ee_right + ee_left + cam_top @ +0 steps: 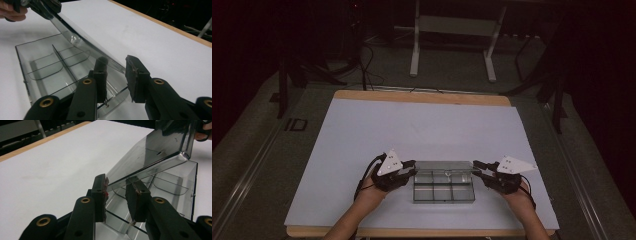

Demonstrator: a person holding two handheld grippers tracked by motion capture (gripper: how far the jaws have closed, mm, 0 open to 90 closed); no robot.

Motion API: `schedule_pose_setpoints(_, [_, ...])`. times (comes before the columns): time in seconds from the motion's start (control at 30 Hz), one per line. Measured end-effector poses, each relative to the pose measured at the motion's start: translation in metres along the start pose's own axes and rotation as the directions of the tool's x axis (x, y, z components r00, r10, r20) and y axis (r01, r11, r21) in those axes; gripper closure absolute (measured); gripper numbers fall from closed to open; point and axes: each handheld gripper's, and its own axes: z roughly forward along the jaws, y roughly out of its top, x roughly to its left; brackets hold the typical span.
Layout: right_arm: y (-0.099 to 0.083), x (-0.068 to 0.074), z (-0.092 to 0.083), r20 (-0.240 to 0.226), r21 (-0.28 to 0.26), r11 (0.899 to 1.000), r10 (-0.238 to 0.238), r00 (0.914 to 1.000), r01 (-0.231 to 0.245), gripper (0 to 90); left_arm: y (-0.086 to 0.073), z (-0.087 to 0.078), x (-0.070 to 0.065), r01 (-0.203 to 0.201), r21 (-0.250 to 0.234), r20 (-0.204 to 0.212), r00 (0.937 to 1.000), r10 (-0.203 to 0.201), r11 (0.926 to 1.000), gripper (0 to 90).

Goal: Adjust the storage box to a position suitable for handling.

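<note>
A clear plastic compartment box point(443, 192) lies near the table's front edge, its dividers showing and its cells bare. Its clear lid point(444, 165) is tilted up along the far side. My left gripper point(413, 169) is at the lid's left end and my right gripper point(477, 167) at its right end. In the left gripper view the lid point(150, 152) runs down into the left gripper point(117, 186), both pads against its corner. In the right gripper view the lid point(75, 37) ends inside the right gripper point(115, 66), above the box point(42, 62).
A white sheet point(412, 125) covers the wooden table, whose far edge point(422, 96) shows as a tan strip. Behind the table stands a white metal frame point(414, 50) on a dark floor with cables. The person's forearms enter from the bottom.
</note>
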Motion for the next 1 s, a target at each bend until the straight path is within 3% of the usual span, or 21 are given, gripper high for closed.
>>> schedule_pose_setpoints(0.6, [0.007,-0.01,0.015,0.073,-0.026,0.999,0.042,0.9964,-0.04,74.1,0.01,0.016,0.008,0.037,-0.03,-0.084,0.9957,-0.04,0.9988,73.9])
schedule_pose_setpoints(1.0, [0.008,-0.013,0.029,0.105,-0.028,0.996,0.086,0.9907,-0.083,72.8,0.009,0.023,0.016,0.087,-0.044,-0.095,0.9913,-0.091,0.9953,75.7])
